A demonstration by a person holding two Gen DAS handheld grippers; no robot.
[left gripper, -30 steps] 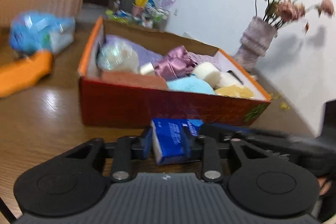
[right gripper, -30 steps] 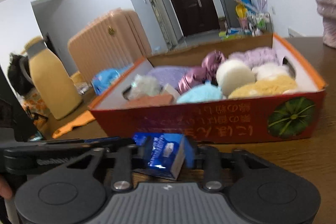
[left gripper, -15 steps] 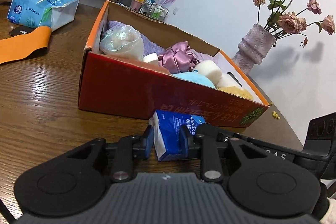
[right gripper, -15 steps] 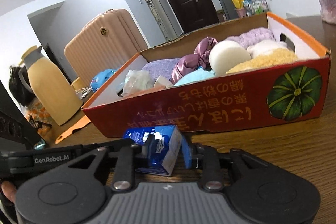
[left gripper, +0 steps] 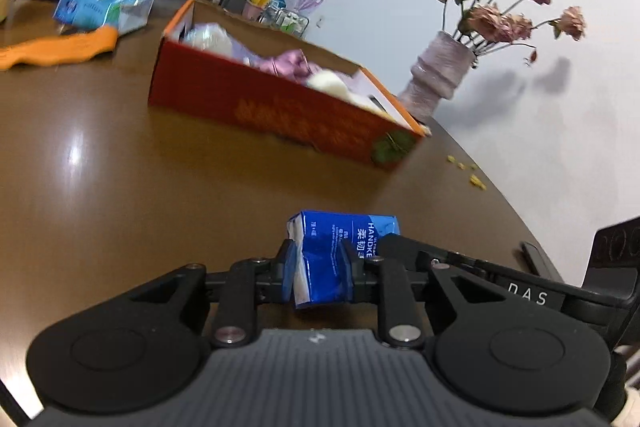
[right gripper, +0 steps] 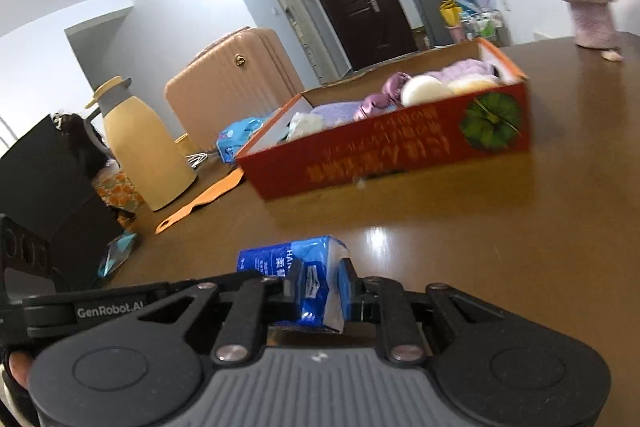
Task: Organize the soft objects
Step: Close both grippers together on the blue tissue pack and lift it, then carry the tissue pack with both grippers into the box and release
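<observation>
A blue tissue pack (left gripper: 336, 259) is held from both ends. My left gripper (left gripper: 318, 265) is shut on its left end, and my right gripper (right gripper: 320, 287) is shut on its right end, where the tissue pack (right gripper: 308, 279) also shows. The pack hangs just above the brown table. The red cardboard box (left gripper: 280, 107) stands further back, filled with soft things: a purple scrunchie (left gripper: 288, 61), white puffs and purple cloth. The box (right gripper: 392, 155) also shows in the right wrist view with a white puff (right gripper: 424, 91) inside.
A vase of dried roses (left gripper: 440, 75) stands behind the box on the right. A blue wet-wipe bag (left gripper: 100, 7) and an orange strip (left gripper: 60, 47) lie far left. A yellow thermos (right gripper: 140, 155) and a black box (right gripper: 48, 195) stand on the left side.
Both grippers have pulled back from the red box with the tissue pack between them; the box now looks further away. The grip on the pack is unchanged.
</observation>
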